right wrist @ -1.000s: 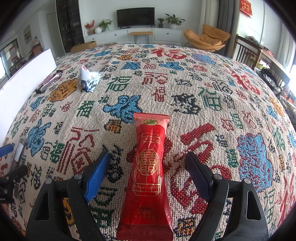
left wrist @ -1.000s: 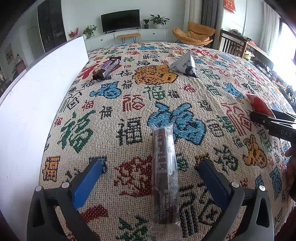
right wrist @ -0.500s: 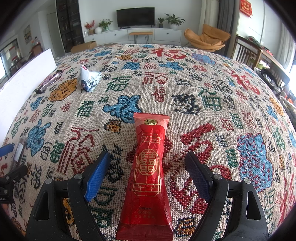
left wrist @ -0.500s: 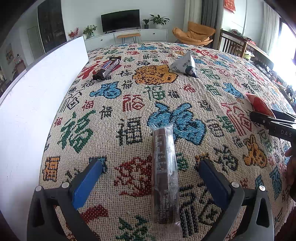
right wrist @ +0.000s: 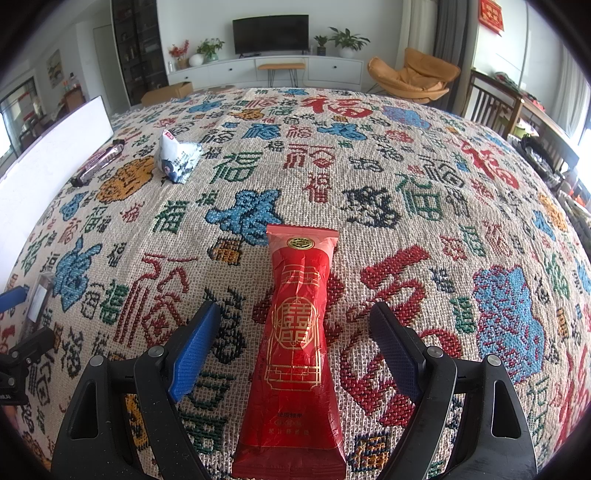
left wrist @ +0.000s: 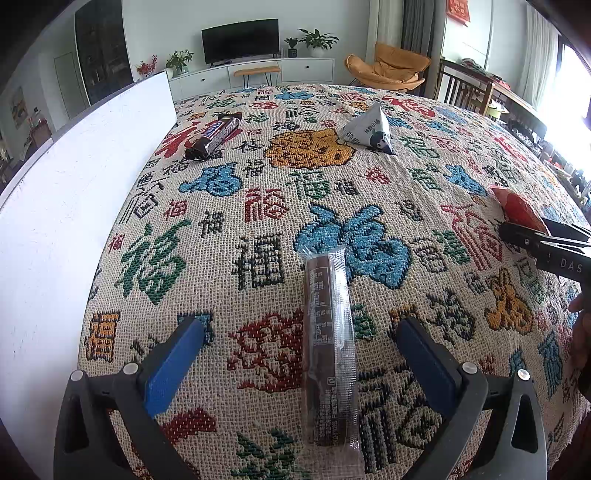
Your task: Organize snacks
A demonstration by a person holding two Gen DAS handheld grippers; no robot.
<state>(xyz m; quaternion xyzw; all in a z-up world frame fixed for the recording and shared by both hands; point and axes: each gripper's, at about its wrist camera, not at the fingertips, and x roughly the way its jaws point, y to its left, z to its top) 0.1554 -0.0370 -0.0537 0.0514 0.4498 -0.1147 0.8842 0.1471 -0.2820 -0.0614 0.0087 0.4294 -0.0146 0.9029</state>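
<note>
Both grippers hovered wide open, each straddling a snack on the patterned cloth.
The left gripper framed a clear-wrapped brown bar; the right gripper, a red packet, pads touching neither. Only the left view showed the Snickers bar close beside the white board; the triangular pouch lay apart, with open cloth around.

A woven cloth patterned with red, blue, green and black characters covered the bench. A white board stood upright along its left edge. Beyond the bench, a dark television sat on a long white cabinet, with potted plants to either side of it and a small wooden stool in front. An orange lounge chair stood to the right, near dark wooden chairs.
</note>
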